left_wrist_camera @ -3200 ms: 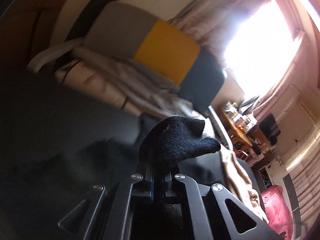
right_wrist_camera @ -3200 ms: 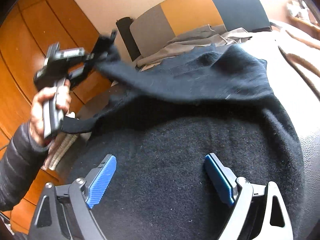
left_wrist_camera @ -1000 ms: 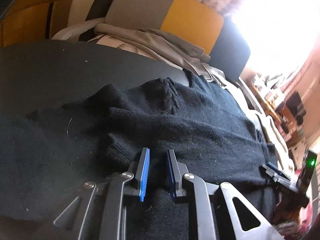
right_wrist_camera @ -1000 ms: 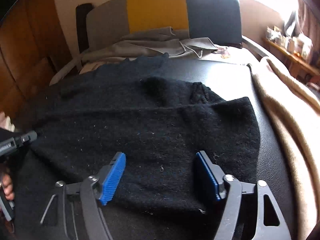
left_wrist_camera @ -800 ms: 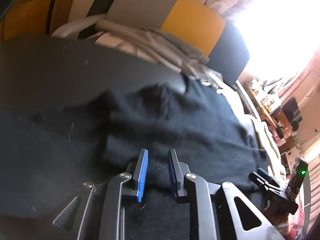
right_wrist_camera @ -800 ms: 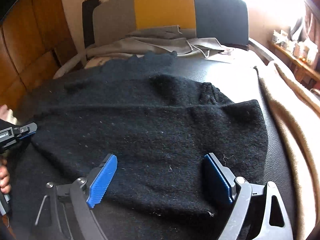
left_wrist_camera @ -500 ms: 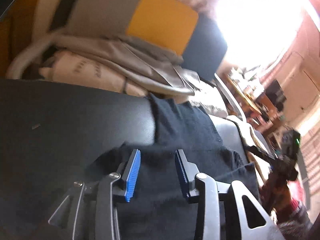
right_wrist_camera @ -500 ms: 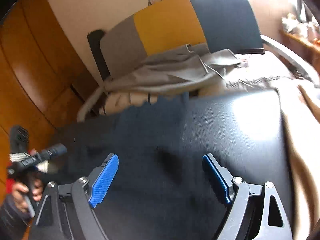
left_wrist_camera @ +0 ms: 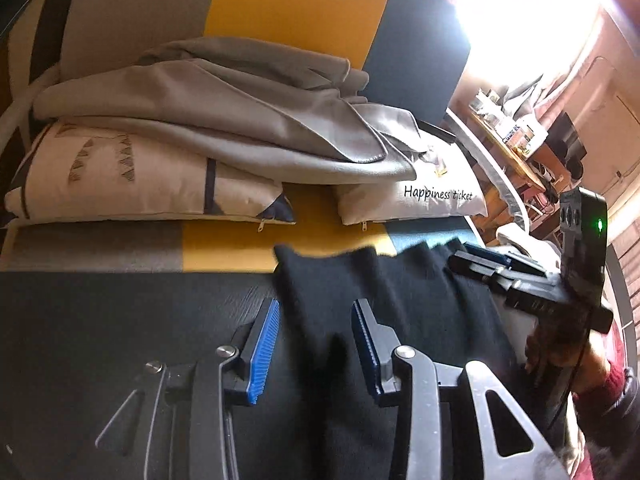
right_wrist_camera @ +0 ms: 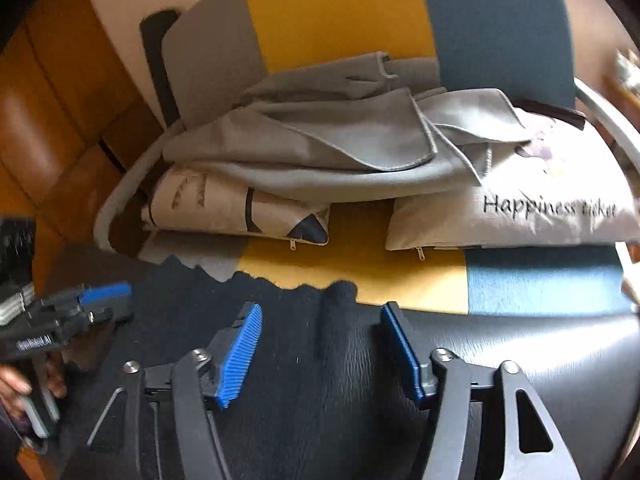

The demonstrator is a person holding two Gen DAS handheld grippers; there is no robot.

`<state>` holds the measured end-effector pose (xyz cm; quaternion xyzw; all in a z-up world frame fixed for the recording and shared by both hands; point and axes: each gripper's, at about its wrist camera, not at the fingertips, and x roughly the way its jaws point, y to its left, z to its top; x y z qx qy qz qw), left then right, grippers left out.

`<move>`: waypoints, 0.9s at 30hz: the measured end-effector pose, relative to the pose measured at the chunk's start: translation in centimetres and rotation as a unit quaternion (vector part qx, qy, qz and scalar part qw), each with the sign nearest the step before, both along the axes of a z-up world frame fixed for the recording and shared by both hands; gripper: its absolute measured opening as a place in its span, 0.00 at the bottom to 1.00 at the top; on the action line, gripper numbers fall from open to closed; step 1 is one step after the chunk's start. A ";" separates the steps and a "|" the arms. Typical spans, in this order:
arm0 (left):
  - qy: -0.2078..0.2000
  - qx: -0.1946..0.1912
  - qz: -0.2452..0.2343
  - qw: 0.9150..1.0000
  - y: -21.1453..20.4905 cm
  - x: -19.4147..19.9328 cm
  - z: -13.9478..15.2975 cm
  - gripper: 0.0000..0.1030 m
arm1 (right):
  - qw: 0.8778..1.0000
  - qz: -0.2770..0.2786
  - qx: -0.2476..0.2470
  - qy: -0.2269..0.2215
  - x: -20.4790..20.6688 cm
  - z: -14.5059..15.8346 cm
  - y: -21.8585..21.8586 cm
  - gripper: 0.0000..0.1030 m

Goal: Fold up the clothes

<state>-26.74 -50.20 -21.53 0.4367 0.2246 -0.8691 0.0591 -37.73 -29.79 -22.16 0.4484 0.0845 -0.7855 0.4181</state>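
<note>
A black knitted sweater (left_wrist_camera: 400, 300) is spread flat on a black leather-like surface (left_wrist_camera: 100, 320). The fabric is fuzzy and dark, and small light lint specks are seen on it in the right wrist view (right_wrist_camera: 304, 360). Its far edge is wavy and uneven, and it is laid partly over the striped grey, yellow and blue cover (right_wrist_camera: 400, 276) behind the surface. A soft raised fold is seen running through the middle of the garment toward the far edge. Which part of the garment is a sleeve or the body cannot be told.
</note>
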 end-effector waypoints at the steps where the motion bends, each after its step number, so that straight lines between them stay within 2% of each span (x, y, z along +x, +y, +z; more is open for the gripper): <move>1: -0.005 -0.006 -0.004 1.000 0.2 -0.5 -0.1 0.36 | 1.000 0.008 0.007 0.005 -0.1 -0.1 -0.5 0.48; 2: -0.009 -0.012 -0.008 1.000 0.5 -1.0 -0.1 0.35 | 1.000 0.017 0.015 0.009 -0.2 -0.3 -1.0 0.44; 3: -0.014 -0.019 -0.012 1.000 0.7 -1.4 -0.2 0.35 | 1.000 0.023 0.017 0.011 -0.2 -0.3 -1.4 0.34; 4: -0.020 -0.025 -0.013 0.999 0.9 -1.7 -0.2 0.31 | 1.000 0.025 0.017 0.011 -0.1 -0.3 -1.5 0.21; 5: -0.026 -0.031 -0.014 0.999 1.1 -2.1 -0.3 0.17 | 1.000 0.024 0.016 0.011 0.0 -0.2 -1.6 0.15; 6: -0.029 -0.031 -0.016 0.999 1.2 -2.3 -0.3 0.09 | 1.000 0.024 0.016 0.010 0.2 -0.1 -1.7 0.12; 7: -0.029 -0.026 -0.017 0.999 1.2 -2.3 -0.2 0.06 | 1.000 0.023 0.015 0.010 0.3 -0.1 -1.8 0.11; 9: -0.018 -0.018 -0.019 1.000 1.5 -2.0 0.3 0.05 | 1.000 0.023 0.014 0.010 0.5 0.0 -1.9 0.11; 15: 0.081 -0.007 -0.024 0.996 3.2 3.5 4.8 0.05 | 0.999 0.022 -0.040 0.022 3.5 4.1 1.1 0.10; 18: 0.114 -0.006 -0.030 0.993 4.7 6.9 6.8 0.05 | 0.997 0.024 -0.071 0.028 5.5 6.5 2.8 0.10; 22: 0.137 -0.013 -0.033 0.990 7.1 12.0 8.4 0.05 | 0.993 0.033 -0.108 0.030 9.9 9.1 6.0 0.10; 27: 0.131 -0.006 -0.028 0.991 9.7 16.9 7.5 0.05 | 0.991 0.021 -0.130 0.007 15.7 8.4 10.9 0.10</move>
